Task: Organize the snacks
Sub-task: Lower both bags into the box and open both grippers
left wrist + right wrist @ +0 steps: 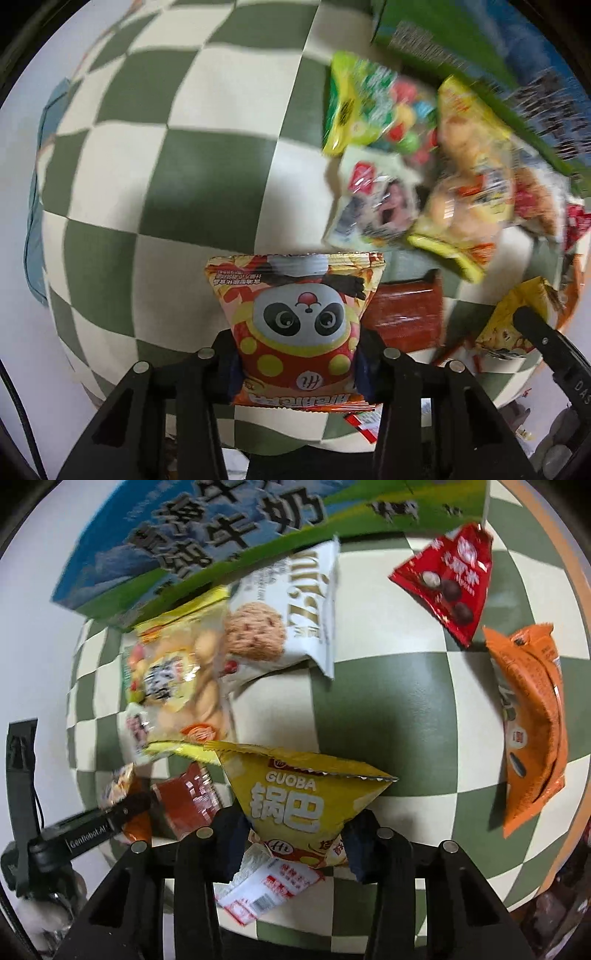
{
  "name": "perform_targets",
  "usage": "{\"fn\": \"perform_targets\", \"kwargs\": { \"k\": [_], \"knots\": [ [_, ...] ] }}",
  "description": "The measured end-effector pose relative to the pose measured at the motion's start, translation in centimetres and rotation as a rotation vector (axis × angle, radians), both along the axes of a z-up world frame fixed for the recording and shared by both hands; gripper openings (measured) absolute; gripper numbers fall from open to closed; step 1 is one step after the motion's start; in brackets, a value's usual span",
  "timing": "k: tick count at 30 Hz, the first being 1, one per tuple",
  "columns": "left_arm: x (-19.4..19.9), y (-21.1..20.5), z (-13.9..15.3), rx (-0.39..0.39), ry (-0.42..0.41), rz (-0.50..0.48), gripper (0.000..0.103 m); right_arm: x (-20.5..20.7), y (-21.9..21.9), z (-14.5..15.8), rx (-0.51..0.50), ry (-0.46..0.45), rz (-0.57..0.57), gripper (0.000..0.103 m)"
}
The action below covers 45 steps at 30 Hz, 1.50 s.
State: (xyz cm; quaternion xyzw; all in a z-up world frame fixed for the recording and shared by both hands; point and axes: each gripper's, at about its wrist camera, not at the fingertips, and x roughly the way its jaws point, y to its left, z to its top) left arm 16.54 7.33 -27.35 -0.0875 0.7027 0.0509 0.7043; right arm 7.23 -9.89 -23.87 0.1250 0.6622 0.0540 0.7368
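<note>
My left gripper (299,354) is shut on a red and orange panda snack packet (295,314), held above the green and cream checkered cloth (184,166). My right gripper (295,834) is shut on the lower part of a yellow Guoba packet (295,794), whose pads pinch it from both sides. A white and red packet (266,886) lies under it. The left gripper's finger (110,816) shows at the lower left of the right wrist view, and a right finger (535,332) shows at the right of the left wrist view.
A green and blue milk box (221,528) stands at the back. Against it lie a white cookie packet (280,620), a yellow biscuit bag (177,672) and a green candy bag (369,103). A red packet (450,579), an orange packet (532,720) and a dark red packet (188,801) lie nearby.
</note>
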Motion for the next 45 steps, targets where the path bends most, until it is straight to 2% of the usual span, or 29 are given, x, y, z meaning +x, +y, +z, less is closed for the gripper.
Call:
{"fn": "perform_targets", "kwargs": {
  "k": [5,9,14,18,21,23,25,31,36,37,38,39,40,41,45],
  "knots": [
    [0.4,-1.0,6.3,-0.058,-0.119,-0.008,0.043,0.2,0.1,4.1,0.047,-0.063,0.043,0.046],
    [2.6,-2.7,11.9,-0.120,-0.228,-0.028,0.043,1.8,-0.5,9.4,0.109,-0.136,0.065,0.046],
    [8.7,-5.3,17.5,-0.162,-0.334,-0.094,0.043,6.5,-2.6,16.3,0.115,-0.262,0.063,0.046],
    [14.4,-7.0,19.4,-0.115,-0.375,-0.124,0.043,12.3,-4.3,19.8,0.026,-0.327,0.053,0.046],
    [18.8,-7.6,19.3,-0.082,-0.372,-0.117,0.043,17.4,-6.1,20.9,-0.002,-0.337,-0.018,0.046],
    [21.7,-7.8,18.6,-0.072,-0.351,-0.117,0.043,20.7,-7.0,20.5,0.009,-0.327,-0.090,0.046],
    [24.8,-7.7,17.4,-0.052,-0.321,-0.131,0.043,23.4,-7.6,19.8,0.003,-0.312,-0.115,0.046],
    [31.7,-7.1,13.5,-0.015,-0.204,-0.146,0.043,31.1,-7.6,16.6,-0.074,-0.191,-0.070,0.046],
    [35.4,-6.9,10.3,0.009,-0.098,-0.176,0.044,35.2,-6.3,12.8,-0.197,-0.070,0.052,0.049],
    [36.0,-6.9,9.7,0.012,-0.077,-0.177,0.047,35.7,-6.1,12.2,-0.226,-0.045,0.068,0.062],
    [36.5,-6.8,9.3,-0.001,-0.066,-0.175,0.057,36.1,-5.9,11.8,-0.250,-0.033,0.079,0.074],
    [36.8,-6.7,8.9,-0.021,-0.060,-0.173,0.065,36.3,-5.8,11.4,-0.261,-0.035,0.090,0.090],
    [37.2,-6.6,8.8,-0.023,-0.058,-0.166,0.081,36.4,-5.7,11.3,-0.264,-0.041,0.092,0.094],
    [37.3,-6.7,8.8,-0.027,-0.067,-0.162,0.087,36.1,-5.8,11.2,-0.266,-0.043,0.090,0.094],
    [37.0,-7.2,9.5,-0.028,-0.085,-0.164,0.091,35.6,-5.8,11.5,-0.238,-0.051,0.084,0.094]
  ]
}}
